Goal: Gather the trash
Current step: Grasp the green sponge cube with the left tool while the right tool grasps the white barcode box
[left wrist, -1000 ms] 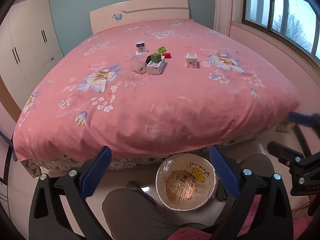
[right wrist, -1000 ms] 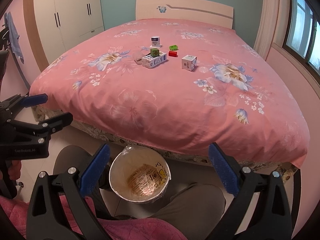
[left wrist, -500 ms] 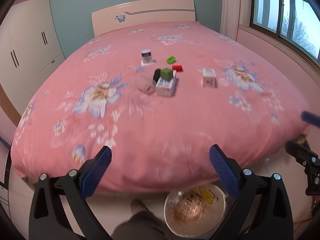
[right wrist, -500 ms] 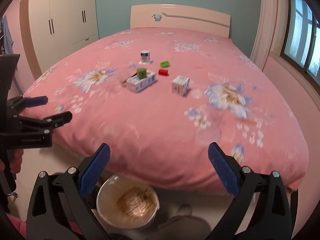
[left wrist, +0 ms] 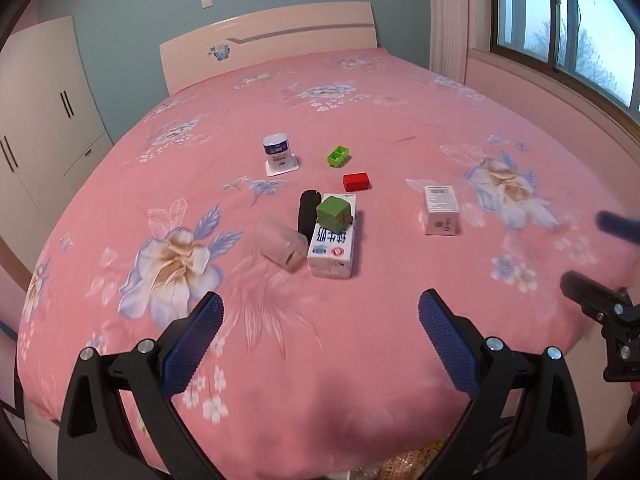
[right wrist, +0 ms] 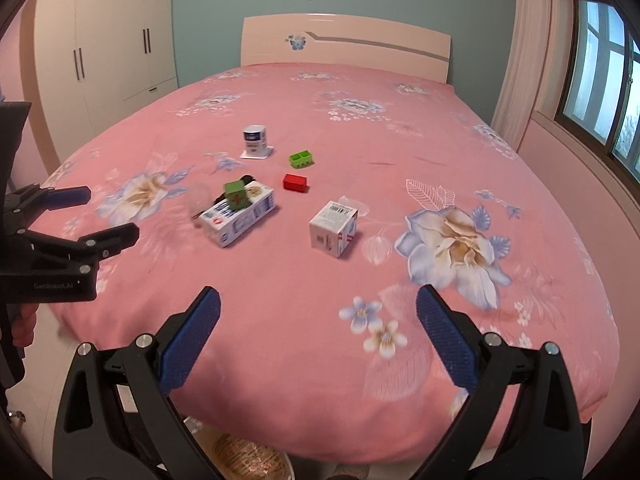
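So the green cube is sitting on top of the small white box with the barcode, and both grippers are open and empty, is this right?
Not quite. The green cube sits on the long milk carton, not on the small white box with the barcode, which lies apart to the right with nothing on it. The left wrist view shows this. The left gripper and right gripper are indeed open and empty.

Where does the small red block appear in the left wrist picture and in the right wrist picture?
Left wrist view: the red block lies on the bed just above centre, behind the milk carton.
Right wrist view: the red block lies left of centre, to the right of the milk carton.
Shared landmark: the green tray sits just beyond the block in both views.
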`<action>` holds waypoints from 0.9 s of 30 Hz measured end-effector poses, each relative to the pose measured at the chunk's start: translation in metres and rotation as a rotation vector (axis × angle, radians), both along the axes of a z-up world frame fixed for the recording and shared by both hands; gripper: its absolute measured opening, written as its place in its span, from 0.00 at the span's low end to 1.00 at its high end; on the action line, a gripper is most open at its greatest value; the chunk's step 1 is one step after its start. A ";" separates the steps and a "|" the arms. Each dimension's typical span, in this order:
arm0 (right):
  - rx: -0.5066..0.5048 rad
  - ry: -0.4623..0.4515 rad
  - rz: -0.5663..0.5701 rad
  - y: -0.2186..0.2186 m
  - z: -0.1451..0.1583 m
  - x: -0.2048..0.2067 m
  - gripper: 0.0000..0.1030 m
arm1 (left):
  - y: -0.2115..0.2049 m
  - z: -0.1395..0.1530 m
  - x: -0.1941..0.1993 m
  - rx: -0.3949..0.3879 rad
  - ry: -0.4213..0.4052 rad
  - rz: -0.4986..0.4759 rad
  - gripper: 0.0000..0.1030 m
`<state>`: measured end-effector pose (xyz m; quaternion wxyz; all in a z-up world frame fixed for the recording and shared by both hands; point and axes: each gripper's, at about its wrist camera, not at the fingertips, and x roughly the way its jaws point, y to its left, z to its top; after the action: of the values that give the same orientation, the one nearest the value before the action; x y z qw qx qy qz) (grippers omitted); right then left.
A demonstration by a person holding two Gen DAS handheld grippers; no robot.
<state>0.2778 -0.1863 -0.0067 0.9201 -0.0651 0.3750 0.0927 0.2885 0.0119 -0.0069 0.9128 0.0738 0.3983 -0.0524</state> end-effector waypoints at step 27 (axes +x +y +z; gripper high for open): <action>0.006 0.151 -0.114 0.020 -0.120 0.173 0.93 | -0.004 -0.096 0.163 -0.077 0.066 -0.152 0.78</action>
<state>0.4509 -0.1658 -0.1262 0.8933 -0.0338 0.4459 0.0457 0.4519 0.0080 -0.1033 0.8948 0.0671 0.4189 -0.1394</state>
